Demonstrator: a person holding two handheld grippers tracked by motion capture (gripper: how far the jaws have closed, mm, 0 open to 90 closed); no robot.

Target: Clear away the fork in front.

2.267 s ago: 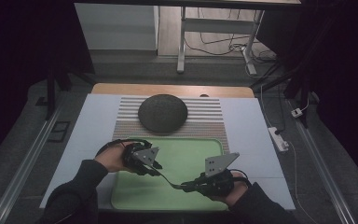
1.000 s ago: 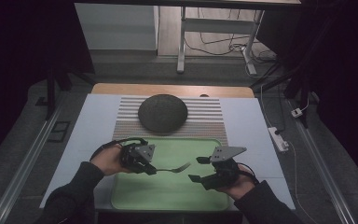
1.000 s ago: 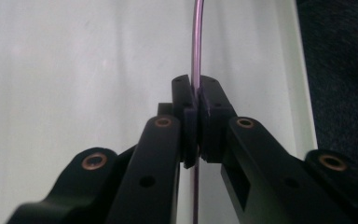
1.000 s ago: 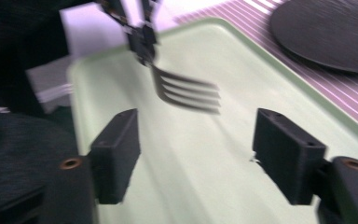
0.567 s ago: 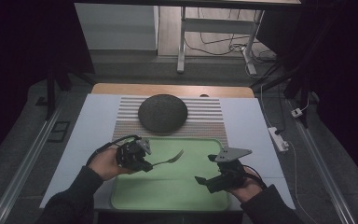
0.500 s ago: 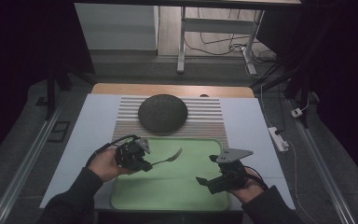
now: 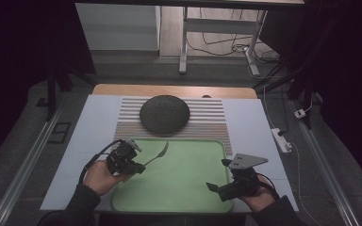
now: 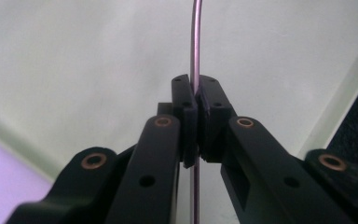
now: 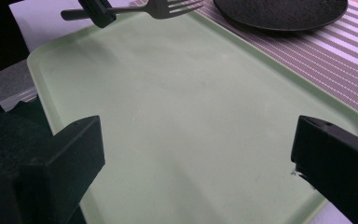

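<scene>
A metal fork (image 7: pixel 157 152) sticks out of my left gripper (image 7: pixel 140 166), tines pointing toward the far right, just above the left part of the green tray (image 7: pixel 184 179). In the left gripper view the jaws are shut on the fork's thin handle (image 8: pixel 196 42) over the tray (image 8: pixel 98 60). My right gripper (image 7: pixel 218 175) hovers at the tray's near right corner, jaws wide open and empty. The right gripper view looks between its open jaws across the tray (image 9: pixel 168 93) to the fork (image 9: pixel 168 8) and the left gripper (image 9: pixel 98 11).
A dark round plate (image 7: pixel 164 113) sits on a striped placemat (image 7: pixel 207 125) just beyond the tray; the plate (image 9: pixel 279 9) appears at the top of the right gripper view. A white power strip (image 7: pixel 281 140) lies off the table's right side.
Earlier both grippers met at the fork over the tray's middle. The right gripper has let go and drawn back to the right; the left has carried the fork to the left.
</scene>
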